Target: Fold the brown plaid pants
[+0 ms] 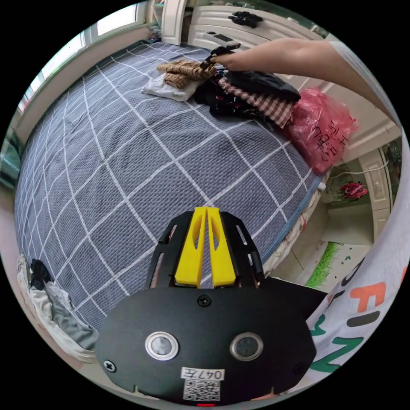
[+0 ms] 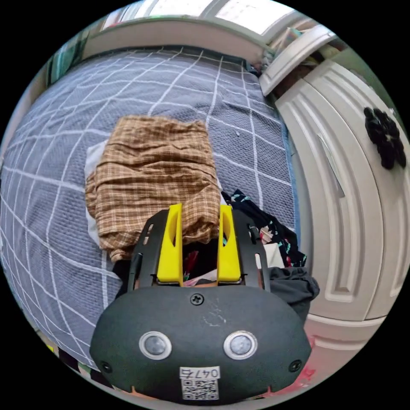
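In the left gripper view, a small heap of grey and white clothes (image 1: 51, 299) hung at the bed's near corner on the far left. Your left tool (image 1: 206, 211) hovered over the bare grey checked bedspread (image 1: 106, 171) with its two yellow jaws pressed together, gripping nothing. Farther along, the folded brown plaid pants (image 1: 183, 70) lay on a white garment (image 1: 164, 90) near the far edge of the bed. Your right tool (image 1: 209, 60) reached in at their edge, with your bare arm (image 1: 290, 57) stretched behind it. Just beside the pants sat one pile of dark clothes (image 1: 252, 83) with a red-checked piece (image 1: 269, 104) in it, and next to that one pink plastic bag (image 1: 322, 130), its contents hidden.

In the right gripper view, the brown plaid pants (image 2: 153, 175) lay folded on the bedspread (image 2: 47, 239) with the white garment (image 2: 92, 160) showing at their left edge. Your right tool (image 2: 200, 211) stood with its jaws apart, the pants' near hem between the two yellow tips; I could not tell whether either jaw touched the cloth. Dark patterned clothes (image 2: 273, 232) lay just right of the tool, and a white panelled cabinet (image 2: 341, 205) stood against the bed's right side with one black ornament (image 2: 386, 136) on it.
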